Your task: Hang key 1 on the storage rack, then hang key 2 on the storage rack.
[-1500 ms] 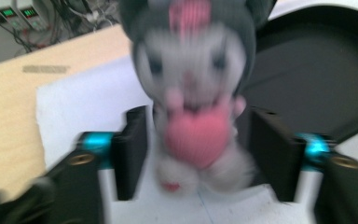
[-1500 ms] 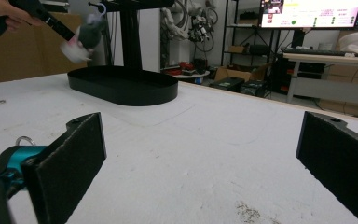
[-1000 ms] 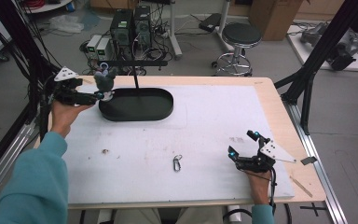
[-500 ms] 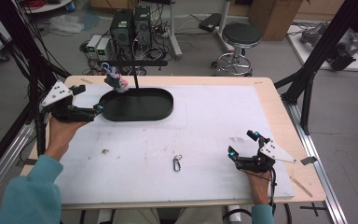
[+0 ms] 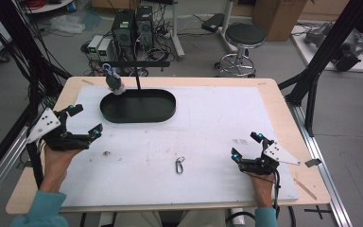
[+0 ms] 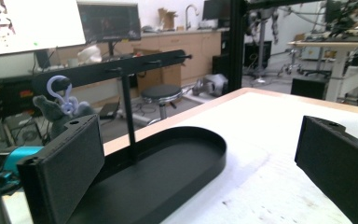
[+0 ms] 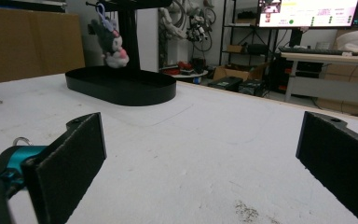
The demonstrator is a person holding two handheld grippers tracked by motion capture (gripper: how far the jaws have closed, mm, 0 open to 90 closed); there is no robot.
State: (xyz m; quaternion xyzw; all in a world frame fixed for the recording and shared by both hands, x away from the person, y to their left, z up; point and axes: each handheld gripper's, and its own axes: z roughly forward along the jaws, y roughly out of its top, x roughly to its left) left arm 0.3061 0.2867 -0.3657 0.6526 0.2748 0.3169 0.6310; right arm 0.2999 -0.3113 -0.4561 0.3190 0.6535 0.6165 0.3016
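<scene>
A black oval tray (image 5: 170,111) stands at the back left of the white mat, with a post and a crossbar (image 5: 137,63) rising from it. A small grey plush keychain (image 5: 114,83) hangs by its lilac clip from the crossbar's left end. My left gripper (image 5: 87,119) is open and holds nothing, a short way in front of and left of the tray. In the left gripper view the plush (image 6: 58,109) and tray (image 6: 186,154) lie ahead of the open jaws. A metal carabiner (image 5: 179,165) lies on the mat near the front. My right gripper (image 5: 245,145) rests open at the front right, facing the distant plush (image 7: 111,42).
A speck of debris (image 5: 107,153) lies on the mat near my left hand. Black frame struts (image 5: 312,80) rise at the table's right and left edges. A stool (image 5: 244,38) and computer boxes (image 5: 132,26) stand on the floor beyond the table.
My left gripper has let go of the plush at the crossbar and drawn back toward the near left. The plush stays hanging. The right gripper has not moved.
</scene>
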